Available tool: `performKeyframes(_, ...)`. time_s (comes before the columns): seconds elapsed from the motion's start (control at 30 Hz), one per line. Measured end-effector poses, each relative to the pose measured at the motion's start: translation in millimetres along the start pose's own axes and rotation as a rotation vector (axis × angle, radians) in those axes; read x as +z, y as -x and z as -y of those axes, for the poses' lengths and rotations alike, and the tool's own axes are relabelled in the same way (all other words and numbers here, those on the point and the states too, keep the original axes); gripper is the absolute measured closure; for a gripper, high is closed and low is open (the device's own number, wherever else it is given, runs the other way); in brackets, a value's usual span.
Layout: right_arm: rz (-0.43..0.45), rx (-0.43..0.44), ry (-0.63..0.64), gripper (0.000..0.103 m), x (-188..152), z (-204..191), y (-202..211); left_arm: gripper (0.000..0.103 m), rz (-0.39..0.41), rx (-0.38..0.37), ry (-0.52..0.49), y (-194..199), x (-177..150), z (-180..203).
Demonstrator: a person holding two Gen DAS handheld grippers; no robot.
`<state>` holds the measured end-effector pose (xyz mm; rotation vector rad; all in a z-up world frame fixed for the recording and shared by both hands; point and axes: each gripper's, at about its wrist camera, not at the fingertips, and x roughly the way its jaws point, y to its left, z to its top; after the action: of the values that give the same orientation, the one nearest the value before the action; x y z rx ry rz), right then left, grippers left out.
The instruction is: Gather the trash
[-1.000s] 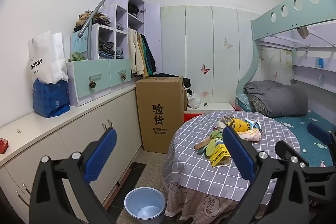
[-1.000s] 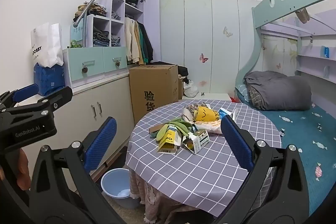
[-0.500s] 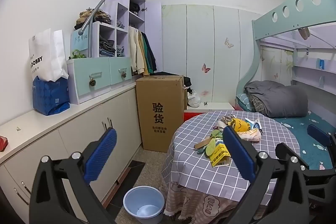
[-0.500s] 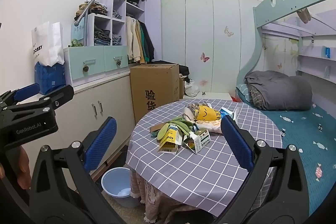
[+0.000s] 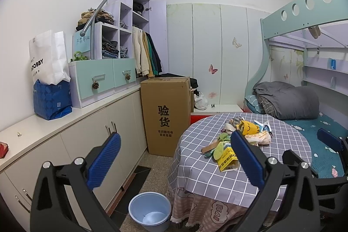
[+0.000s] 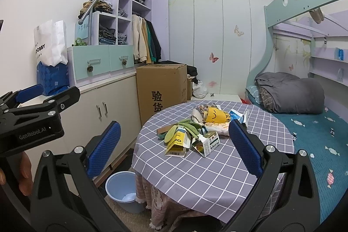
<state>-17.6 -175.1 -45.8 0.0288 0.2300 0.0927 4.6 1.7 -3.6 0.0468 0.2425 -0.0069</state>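
right wrist view: both claws spread wide, grasping nothing, right claw [image 6: 174, 145] and left claw [image 5: 174, 158] held short of the trash pile [image 6: 195, 129] heaped on the bench [image 6: 217, 171]; blue bucket [image 6: 121, 190] on the floor beside it.

A trash pile [image 6: 195, 132] is seen at the counter [image 6: 217, 169] centre. The right gripper [image 6: 174, 147] is held open and empty. A blue bin [image 6: 121, 190] stands on the floor beside the counter's left edge.

One bin [image 6: 121, 190], one cardboard box [image 6: 162, 88], two cartons [image 6: 177, 144].
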Motion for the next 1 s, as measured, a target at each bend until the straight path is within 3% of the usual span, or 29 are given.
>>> performKeyframes(1.0, -0.021, 0.008, -0.004, 0.006, -5.4, -1.2, -0.4, 0.004, -0.011, 0.003, -0.011, -4.8, -8.8, 3.1)
